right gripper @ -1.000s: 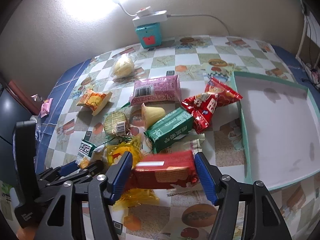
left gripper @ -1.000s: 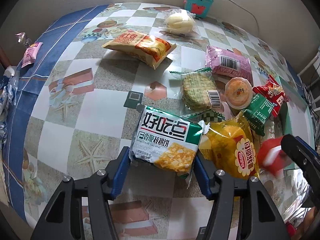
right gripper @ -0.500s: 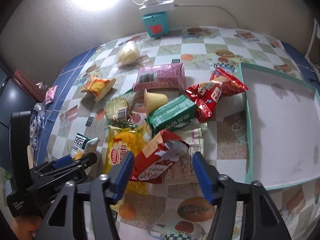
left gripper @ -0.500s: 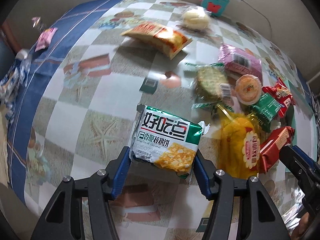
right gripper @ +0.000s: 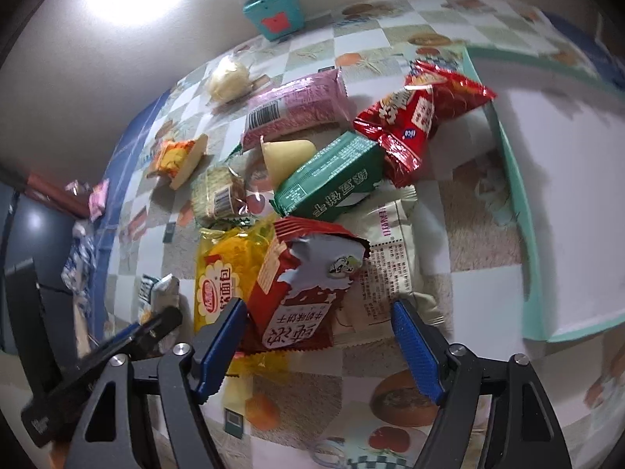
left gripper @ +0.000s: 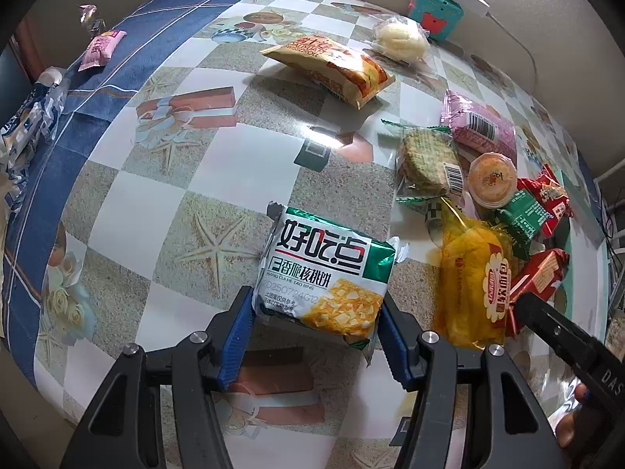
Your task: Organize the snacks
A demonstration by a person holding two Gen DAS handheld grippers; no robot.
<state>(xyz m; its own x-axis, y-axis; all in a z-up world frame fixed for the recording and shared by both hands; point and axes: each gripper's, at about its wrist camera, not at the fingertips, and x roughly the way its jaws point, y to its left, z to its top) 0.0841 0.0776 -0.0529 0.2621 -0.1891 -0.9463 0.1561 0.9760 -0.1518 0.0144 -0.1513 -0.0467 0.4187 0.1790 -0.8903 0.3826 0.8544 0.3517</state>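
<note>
Left tool (left gripper: 316,336): clenched on the green-and-white biscuit pack (left gripper: 326,275), pads pressing both sides, pack lifted off the worktop (left gripper: 218,148).
Right tool (right gripper: 318,346): jaws opening; the red wafer pack (right gripper: 300,293) lies between them on the yellow bread bag (right gripper: 224,269), right pad clear of it.
Tray (right gripper: 508,164): empty, at the right of the pile.
Do it well: finish letting go fully before lifting away, so no wrapper drags; keep the left grip steady.
</note>
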